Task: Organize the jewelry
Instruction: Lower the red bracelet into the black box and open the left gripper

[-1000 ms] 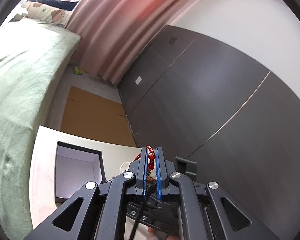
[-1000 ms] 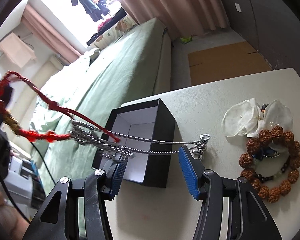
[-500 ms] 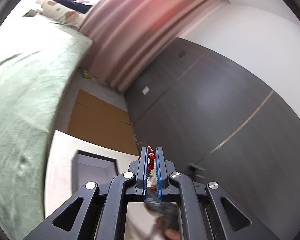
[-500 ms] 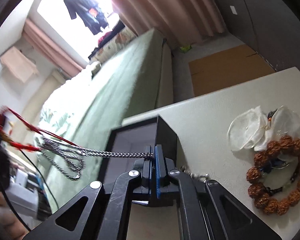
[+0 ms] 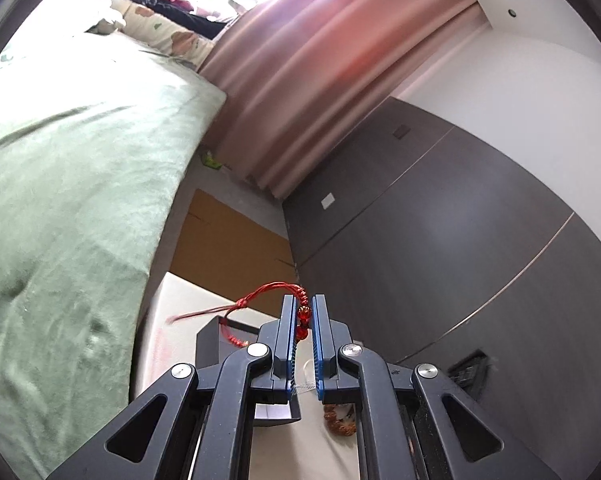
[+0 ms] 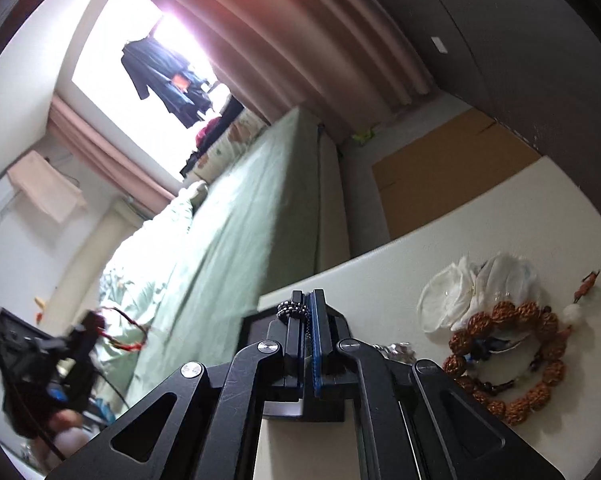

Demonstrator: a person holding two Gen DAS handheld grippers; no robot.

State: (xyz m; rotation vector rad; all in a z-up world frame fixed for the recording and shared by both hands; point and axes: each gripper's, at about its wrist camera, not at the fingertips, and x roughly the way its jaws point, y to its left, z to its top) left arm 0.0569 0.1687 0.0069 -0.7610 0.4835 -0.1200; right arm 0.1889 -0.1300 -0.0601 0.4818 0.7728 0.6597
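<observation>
Left tongs (image 5: 303,317) pinching red cord bracelet (image 5: 260,300) above black box (image 5: 210,340), right tongs (image 6: 307,312) pressed tight on silver chain (image 6: 290,309), brown bead bracelet (image 6: 512,356) lying on tabletop (image 6: 440,248) beside white shells (image 6: 460,296).

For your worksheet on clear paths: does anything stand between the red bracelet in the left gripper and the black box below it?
Nothing visible does. The red bracelet is clamped in the left gripper, its cord hanging free above the black box, which is partly hidden by the gripper.
</observation>
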